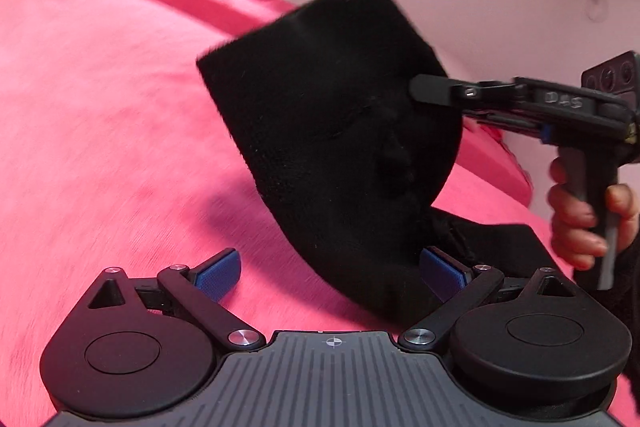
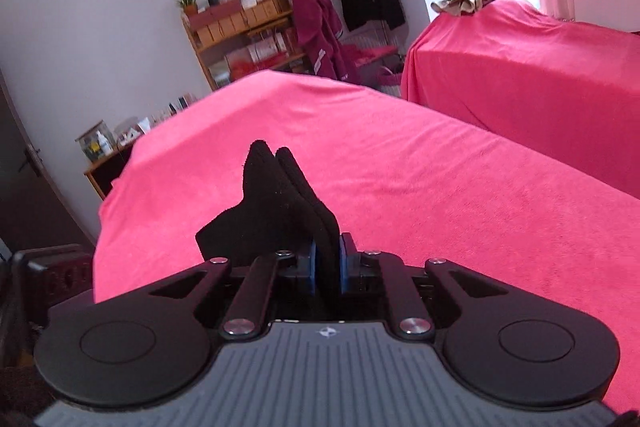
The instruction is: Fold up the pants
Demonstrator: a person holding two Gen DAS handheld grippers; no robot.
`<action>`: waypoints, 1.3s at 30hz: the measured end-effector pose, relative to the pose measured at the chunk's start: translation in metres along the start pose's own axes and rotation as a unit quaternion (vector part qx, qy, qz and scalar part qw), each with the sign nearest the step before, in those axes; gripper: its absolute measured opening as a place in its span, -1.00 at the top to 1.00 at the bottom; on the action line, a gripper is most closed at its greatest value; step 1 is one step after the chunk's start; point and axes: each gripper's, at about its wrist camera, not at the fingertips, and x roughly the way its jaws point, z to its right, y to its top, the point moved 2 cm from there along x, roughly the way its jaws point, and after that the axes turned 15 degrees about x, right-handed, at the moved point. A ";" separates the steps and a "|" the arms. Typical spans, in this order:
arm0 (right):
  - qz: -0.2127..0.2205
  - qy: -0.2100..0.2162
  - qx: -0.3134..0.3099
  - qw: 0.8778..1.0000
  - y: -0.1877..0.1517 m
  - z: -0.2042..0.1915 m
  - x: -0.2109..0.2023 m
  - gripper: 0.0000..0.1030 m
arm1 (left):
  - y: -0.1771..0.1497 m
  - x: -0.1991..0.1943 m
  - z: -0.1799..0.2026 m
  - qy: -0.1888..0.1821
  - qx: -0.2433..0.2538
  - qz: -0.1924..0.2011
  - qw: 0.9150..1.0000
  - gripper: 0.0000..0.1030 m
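Note:
The black pants (image 1: 332,131) are lifted off the pink-covered table (image 1: 100,107) in the left wrist view. My right gripper (image 1: 416,89) comes in from the right and is shut on their upper edge. In the right wrist view its blue pads (image 2: 310,269) clamp a folded black edge of the pants (image 2: 276,203) that sticks up between them. My left gripper (image 1: 330,271) is open. The hanging lower part of the pants lies between its blue pads (image 1: 218,277), touching the right one.
A second pink-covered table (image 2: 520,67) stands at the far right with a crumpled cloth (image 2: 464,1) on it. A wooden shelf (image 2: 240,31) with plants and hanging clothes (image 2: 320,27) stand by the far wall.

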 end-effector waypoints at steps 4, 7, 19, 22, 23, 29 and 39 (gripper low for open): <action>0.044 -0.001 0.028 0.999 0.001 0.021 -0.053 0.74 | 0.022 0.015 0.030 -0.070 0.029 0.012 0.997 -1.00; 0.078 -0.020 0.057 0.995 0.002 0.048 -0.090 0.74 | 0.040 0.016 0.083 -0.141 0.067 0.039 0.987 -1.00; 0.189 -0.155 0.298 0.923 -0.059 0.196 -0.222 -0.58 | 0.016 0.086 0.221 -0.223 0.190 -0.055 0.955 -1.00; 0.184 -0.142 0.304 0.924 -0.074 0.195 -0.227 -0.59 | 0.017 0.072 0.220 -0.217 0.199 -0.043 0.955 -1.00; 0.177 -0.140 0.301 0.927 -0.075 0.191 -0.224 -0.59 | 0.017 0.066 0.218 -0.211 0.202 -0.037 0.956 -1.00; 0.093 -0.206 0.262 0.938 -0.081 0.156 -0.173 -0.54 | 0.016 0.052 0.203 -0.155 0.212 -0.025 0.965 -1.00; 0.173 -0.251 0.205 0.930 -0.077 0.106 -0.199 0.67 | 0.044 0.048 0.150 -0.069 0.110 -0.045 0.991 -1.00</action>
